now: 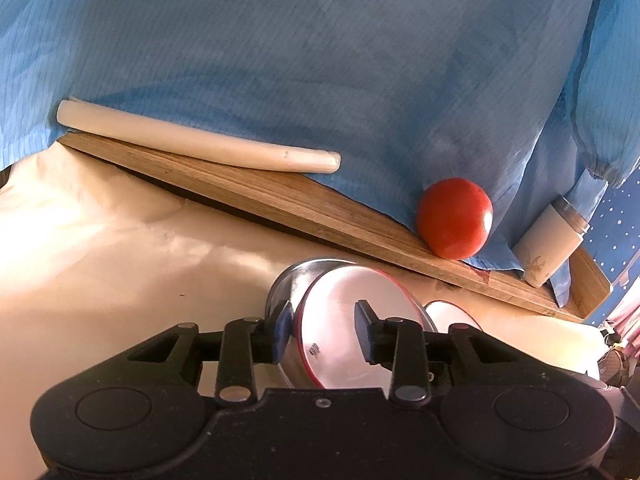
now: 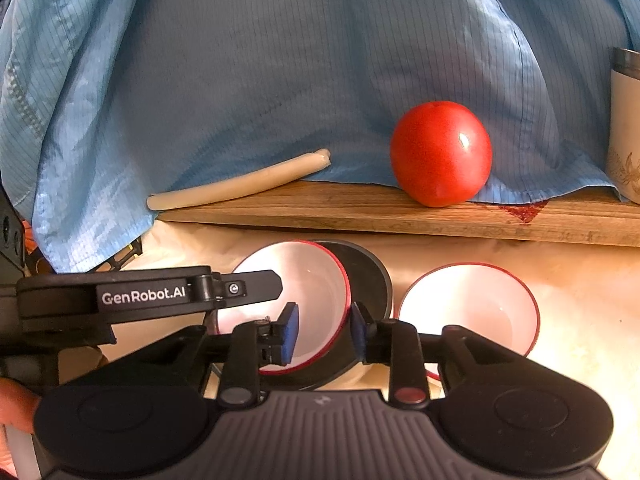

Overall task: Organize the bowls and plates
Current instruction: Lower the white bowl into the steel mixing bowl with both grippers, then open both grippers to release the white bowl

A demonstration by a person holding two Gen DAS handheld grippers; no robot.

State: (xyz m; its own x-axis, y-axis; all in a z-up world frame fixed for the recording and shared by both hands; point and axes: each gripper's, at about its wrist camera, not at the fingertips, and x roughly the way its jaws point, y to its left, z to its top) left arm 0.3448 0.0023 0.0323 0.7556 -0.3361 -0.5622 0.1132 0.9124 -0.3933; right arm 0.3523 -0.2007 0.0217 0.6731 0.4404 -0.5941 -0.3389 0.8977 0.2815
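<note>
In the lower middle of both views, a white bowl (image 2: 304,300) sits inside a metal bowl (image 2: 368,280). The left gripper (image 1: 324,330) and the right gripper (image 2: 324,330) are both a little apart around the white bowl's rim, not squeezing it. A second white bowl (image 2: 472,312) sits at lower right. A tomato (image 2: 440,152) is on the wooden board (image 2: 360,212) above.

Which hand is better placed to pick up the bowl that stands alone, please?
Right, I'd say. The right gripper, open, straddles the rim of the nested bowl on the side next to the lone bowl; the left gripper straddles the opposite rim, farther away.
</note>
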